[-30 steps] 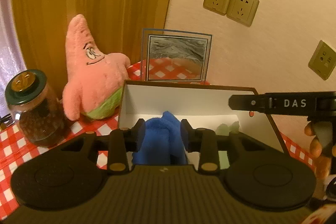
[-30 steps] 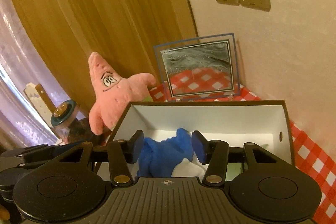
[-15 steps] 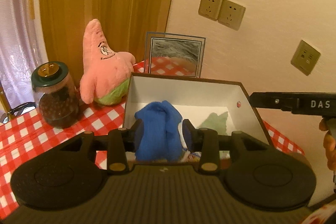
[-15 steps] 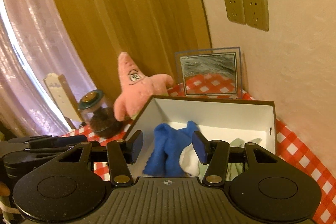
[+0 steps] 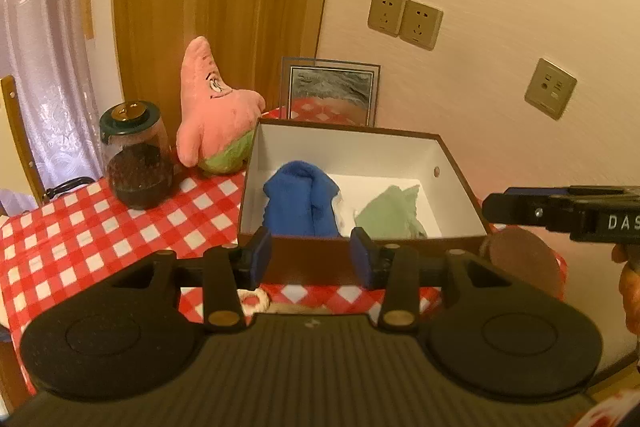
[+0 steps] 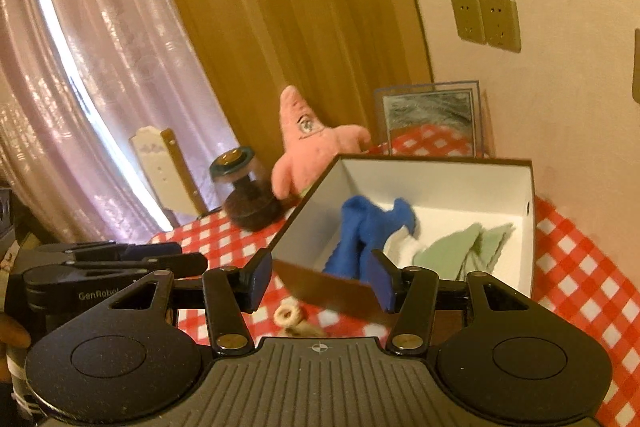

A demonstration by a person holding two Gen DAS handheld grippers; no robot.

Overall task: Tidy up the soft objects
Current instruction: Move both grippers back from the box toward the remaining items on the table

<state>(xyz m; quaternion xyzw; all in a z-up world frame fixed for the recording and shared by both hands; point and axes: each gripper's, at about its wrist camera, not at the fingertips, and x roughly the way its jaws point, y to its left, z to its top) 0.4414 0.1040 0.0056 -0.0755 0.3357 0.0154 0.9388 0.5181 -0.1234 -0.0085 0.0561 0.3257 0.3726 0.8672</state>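
My left claw (image 5: pixel 311 255) and right claw (image 6: pixel 320 280) both sit farther back from the box (image 5: pixel 460 183) than a second ago, now short of its near wall. The blue cloth (image 5: pixel 300 203) no longer stands between either pair of fingers; it lies inside the box. My left jaws have just been opening, with nothing between them. More checked tablecloth (image 5: pixel 80 239) shows around the box.
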